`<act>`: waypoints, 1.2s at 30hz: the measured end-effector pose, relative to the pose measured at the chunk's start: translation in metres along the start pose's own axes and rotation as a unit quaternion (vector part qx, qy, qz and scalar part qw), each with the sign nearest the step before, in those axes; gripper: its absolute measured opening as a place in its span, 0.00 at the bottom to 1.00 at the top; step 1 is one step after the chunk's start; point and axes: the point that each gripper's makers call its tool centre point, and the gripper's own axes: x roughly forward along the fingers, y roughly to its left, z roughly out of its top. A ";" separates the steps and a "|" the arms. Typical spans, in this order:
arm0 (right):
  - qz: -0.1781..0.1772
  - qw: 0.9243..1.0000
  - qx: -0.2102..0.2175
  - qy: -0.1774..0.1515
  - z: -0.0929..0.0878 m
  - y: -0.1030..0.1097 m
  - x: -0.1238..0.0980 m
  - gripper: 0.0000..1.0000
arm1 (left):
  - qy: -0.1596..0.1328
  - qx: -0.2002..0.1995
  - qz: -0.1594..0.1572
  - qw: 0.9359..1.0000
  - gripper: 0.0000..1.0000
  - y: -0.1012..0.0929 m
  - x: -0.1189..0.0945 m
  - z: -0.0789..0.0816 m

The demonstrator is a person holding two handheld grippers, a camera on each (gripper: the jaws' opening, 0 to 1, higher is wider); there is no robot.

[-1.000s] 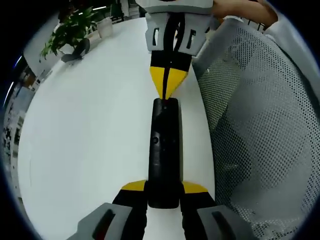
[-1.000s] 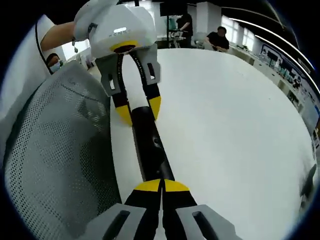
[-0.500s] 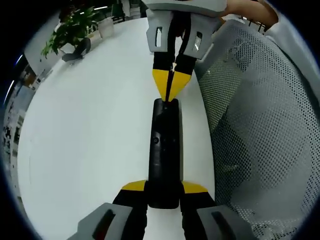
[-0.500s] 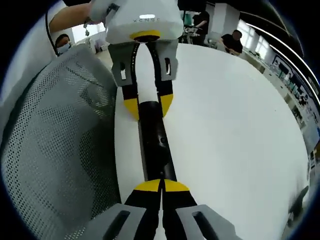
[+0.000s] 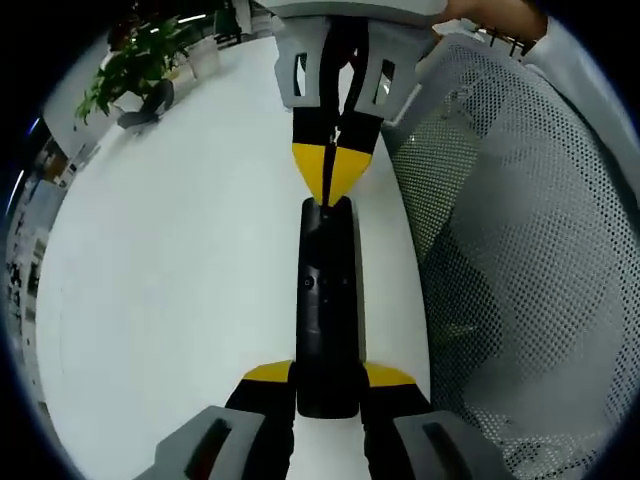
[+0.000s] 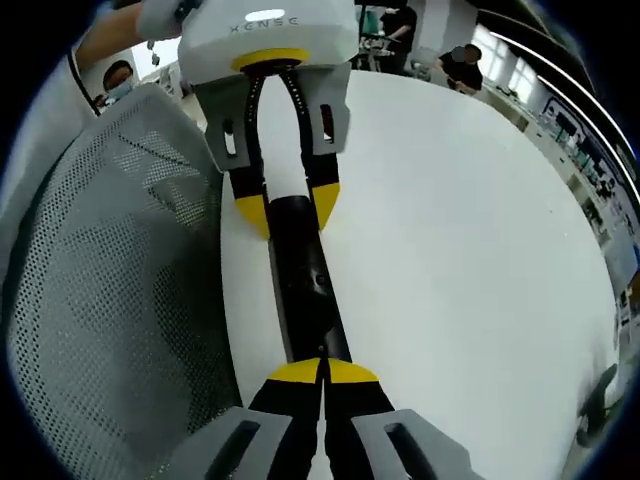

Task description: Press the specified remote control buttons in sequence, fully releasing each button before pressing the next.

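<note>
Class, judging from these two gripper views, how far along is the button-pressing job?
Done: the long black remote control lies on the white table, its near end clamped by the left gripper. In hand: the right gripper, shut to a point, has its tip at the remote's other end; actual contact with a button can't be told. Left: the pictures give no count of presses made or remaining.

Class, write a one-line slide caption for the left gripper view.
Left claw grips a slim black remote control on a white table; closed right claw touches its far end.
</note>
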 end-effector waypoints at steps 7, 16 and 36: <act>0.005 0.999 0.009 -0.033 0.000 0.000 -0.001 0.00 | 0.001 -0.006 -0.001 1.000 0.23 0.000 0.000 0.000; 0.007 0.999 0.004 -0.041 0.010 0.004 0.004 0.00 | -0.006 -0.009 -0.001 1.000 0.23 0.000 0.000 -0.001; -0.015 0.999 -0.029 -0.018 0.012 -0.001 0.007 0.00 | -0.018 0.002 -0.010 1.000 0.23 0.000 0.000 -0.001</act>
